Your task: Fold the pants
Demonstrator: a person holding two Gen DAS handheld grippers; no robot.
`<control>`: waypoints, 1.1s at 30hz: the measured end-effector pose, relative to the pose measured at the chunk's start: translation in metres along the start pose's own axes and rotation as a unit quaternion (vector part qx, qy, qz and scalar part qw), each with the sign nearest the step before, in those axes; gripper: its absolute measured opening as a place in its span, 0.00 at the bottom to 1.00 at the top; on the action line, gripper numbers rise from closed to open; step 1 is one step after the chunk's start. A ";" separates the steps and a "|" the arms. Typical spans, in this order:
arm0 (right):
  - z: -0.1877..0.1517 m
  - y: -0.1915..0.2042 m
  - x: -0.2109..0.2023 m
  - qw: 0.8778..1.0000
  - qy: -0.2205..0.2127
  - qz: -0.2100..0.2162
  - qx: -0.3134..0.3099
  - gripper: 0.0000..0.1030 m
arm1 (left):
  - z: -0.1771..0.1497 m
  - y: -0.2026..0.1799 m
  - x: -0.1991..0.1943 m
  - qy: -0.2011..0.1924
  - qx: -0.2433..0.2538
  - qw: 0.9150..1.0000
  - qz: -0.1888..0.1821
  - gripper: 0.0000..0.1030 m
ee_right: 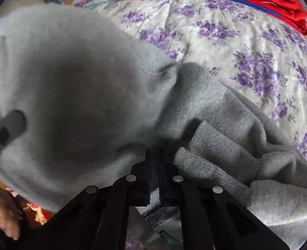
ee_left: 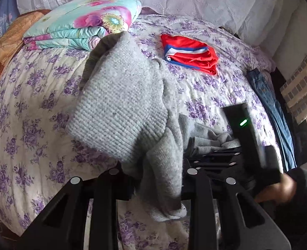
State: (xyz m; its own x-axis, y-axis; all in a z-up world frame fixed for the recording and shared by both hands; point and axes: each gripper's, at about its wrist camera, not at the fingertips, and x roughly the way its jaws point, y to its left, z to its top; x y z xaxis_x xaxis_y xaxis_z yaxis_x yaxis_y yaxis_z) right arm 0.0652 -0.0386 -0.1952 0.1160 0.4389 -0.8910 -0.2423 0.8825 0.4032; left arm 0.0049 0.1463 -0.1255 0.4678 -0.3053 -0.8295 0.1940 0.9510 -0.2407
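The grey knit pants (ee_left: 120, 108) hang bunched over the purple-flowered bedspread (ee_left: 28, 112). My left gripper (ee_left: 159, 179) is shut on the grey pants, and cloth drapes down between its fingers. My right gripper (ee_right: 154, 166) is shut on the grey pants (ee_right: 74, 83) near a ribbed cuff or waistband (ee_right: 216, 154). In the left wrist view the right gripper (ee_left: 226, 156) holds the same cloth just to the right. The pants fill most of the right wrist view and hide the bed beneath.
A folded red garment with blue and white stripes (ee_left: 191, 52) lies further back on the bed. A folded flowered quilt (ee_left: 80, 25) sits at the back left. Blue jeans (ee_left: 274, 108) lie at the bed's right edge.
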 end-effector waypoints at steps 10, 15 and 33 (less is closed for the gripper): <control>-0.073 -0.125 -0.178 0.981 -0.143 -0.058 0.121 0.06 | -0.011 -0.126 -0.037 -0.036 0.175 0.983 -0.035 0.21; -0.138 -0.195 -0.179 0.967 -0.134 -0.066 0.208 0.06 | -0.044 -0.220 0.032 0.059 0.273 0.960 -0.035 0.24; -0.125 -0.141 -0.214 0.984 -0.162 0.015 0.077 0.09 | -0.029 -0.207 -0.038 -0.017 0.140 0.990 -0.023 0.74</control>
State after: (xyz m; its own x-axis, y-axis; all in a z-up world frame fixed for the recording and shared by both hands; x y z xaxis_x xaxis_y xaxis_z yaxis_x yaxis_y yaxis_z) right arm -0.0457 -0.2784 -0.0871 0.4188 0.4744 -0.7743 -0.1054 0.8723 0.4775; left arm -0.0777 -0.0373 -0.0591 0.4807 -0.3548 -0.8019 0.4454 0.8865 -0.1253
